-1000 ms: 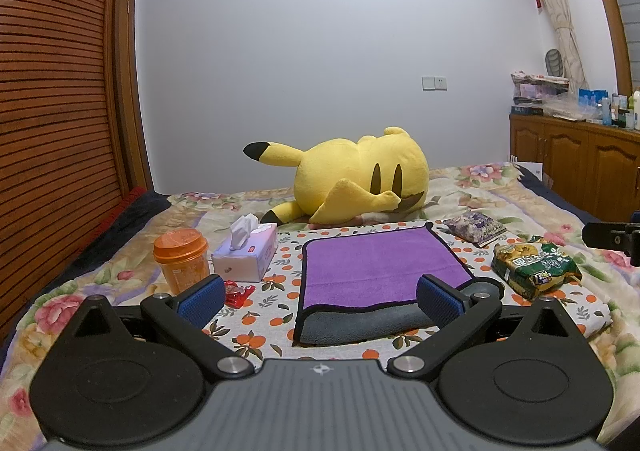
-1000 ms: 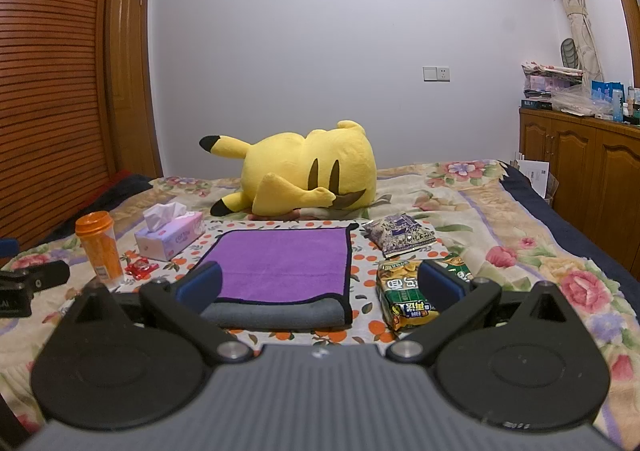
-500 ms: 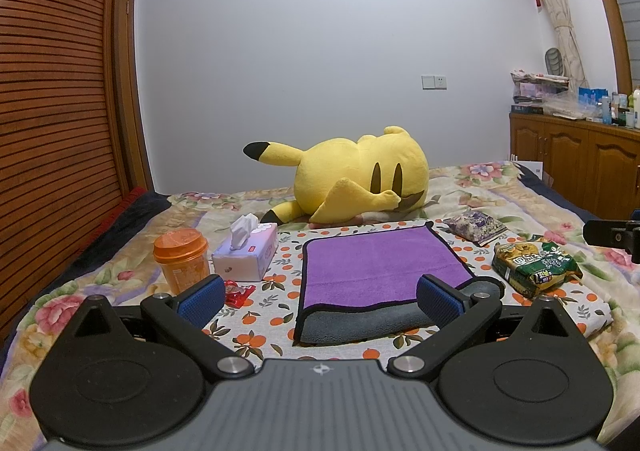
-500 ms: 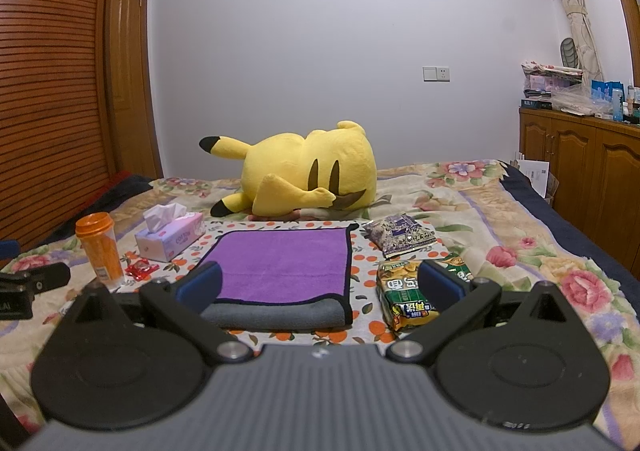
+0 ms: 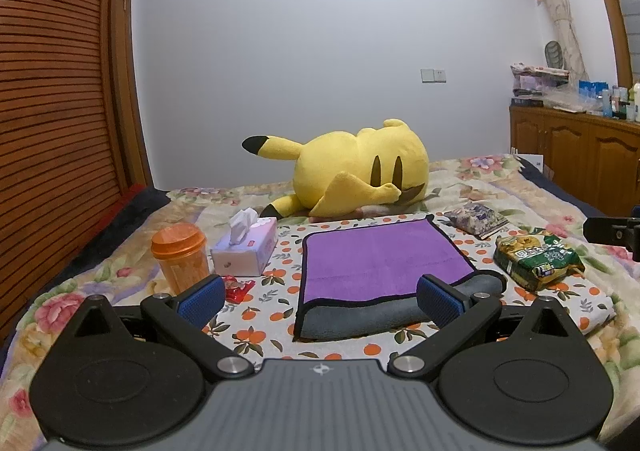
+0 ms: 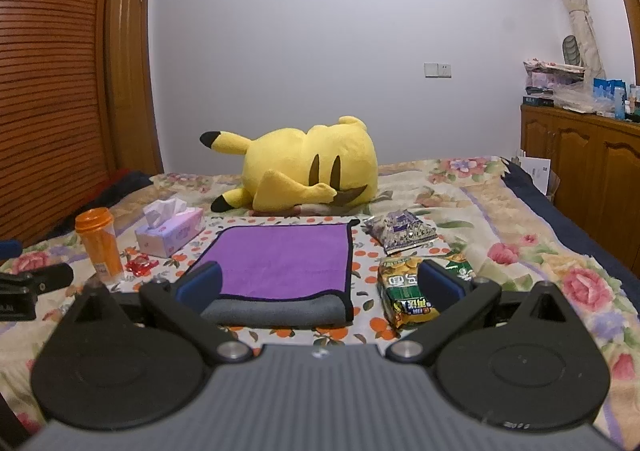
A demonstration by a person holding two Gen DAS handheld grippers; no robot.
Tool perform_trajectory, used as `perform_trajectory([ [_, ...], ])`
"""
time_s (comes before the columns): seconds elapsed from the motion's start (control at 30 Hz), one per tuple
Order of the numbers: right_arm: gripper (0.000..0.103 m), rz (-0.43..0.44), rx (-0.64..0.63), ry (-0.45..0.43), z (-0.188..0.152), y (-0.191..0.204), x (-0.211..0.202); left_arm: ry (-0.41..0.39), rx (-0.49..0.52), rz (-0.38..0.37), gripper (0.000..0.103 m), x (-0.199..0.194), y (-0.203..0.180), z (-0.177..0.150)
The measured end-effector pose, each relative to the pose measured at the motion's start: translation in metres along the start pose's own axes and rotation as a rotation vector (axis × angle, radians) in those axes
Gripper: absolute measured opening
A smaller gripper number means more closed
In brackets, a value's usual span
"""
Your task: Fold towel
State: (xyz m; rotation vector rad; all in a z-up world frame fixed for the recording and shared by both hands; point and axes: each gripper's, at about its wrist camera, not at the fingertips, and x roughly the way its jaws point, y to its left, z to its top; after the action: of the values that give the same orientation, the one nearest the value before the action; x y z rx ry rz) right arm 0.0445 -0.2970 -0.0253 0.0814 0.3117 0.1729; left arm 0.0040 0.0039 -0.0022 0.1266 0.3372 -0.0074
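Observation:
A purple towel [image 5: 380, 257] with a black hem and grey underside lies on the orange-print cloth on the bed; its near edge is rolled over, grey side up. It also shows in the right wrist view [image 6: 284, 263]. My left gripper [image 5: 318, 301] is open and empty, held just short of the towel's near edge. My right gripper [image 6: 318, 285] is open and empty, in front of the towel's near right corner. The left gripper's tip shows at the left edge of the right wrist view [image 6: 36, 279].
A yellow plush [image 5: 352, 171] lies behind the towel. An orange cup [image 5: 180, 255], a tissue box [image 5: 246, 247] and a red wrapper [image 5: 238, 287] lie left of it. A green snack bag [image 5: 536, 261] and a purple packet [image 5: 476, 217] lie right. Wooden cabinets [image 5: 576, 155] stand far right.

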Motion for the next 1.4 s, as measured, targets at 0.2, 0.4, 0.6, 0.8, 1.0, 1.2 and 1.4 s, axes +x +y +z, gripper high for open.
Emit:
perform_trajectory([
  [0.2,0.103,-0.002,-0.008,0.011,-0.007,0.01,0.002,0.022,0.014,-0.005,0.103,0.006,-0.001,0.0],
  [0.4,0.103,0.0,-0.017,0.026,-0.006,0.011,0.009,0.065,0.028,-0.008,0.103,0.018,-0.005,0.001],
  [0.6,0.103,0.012,-0.019,0.043,-0.008,0.011,0.016,0.097,0.04,-0.018,0.103,0.029,-0.008,-0.001],
  [0.8,0.103,0.018,-0.029,0.058,-0.008,0.013,0.025,0.119,0.05,-0.021,0.103,0.038,-0.009,-0.003],
  [1.0,0.103,0.02,-0.037,0.074,-0.007,0.013,0.037,0.132,0.056,-0.017,0.103,0.049,-0.008,-0.003],
  [1.2,0.103,0.033,-0.022,0.099,-0.006,0.011,0.052,0.141,0.068,-0.017,0.103,0.061,-0.007,0.0],
  [1.4,0.103,0.049,-0.029,0.114,-0.005,0.013,0.063,0.148,0.075,-0.02,0.103,0.073,-0.006,0.001],
])
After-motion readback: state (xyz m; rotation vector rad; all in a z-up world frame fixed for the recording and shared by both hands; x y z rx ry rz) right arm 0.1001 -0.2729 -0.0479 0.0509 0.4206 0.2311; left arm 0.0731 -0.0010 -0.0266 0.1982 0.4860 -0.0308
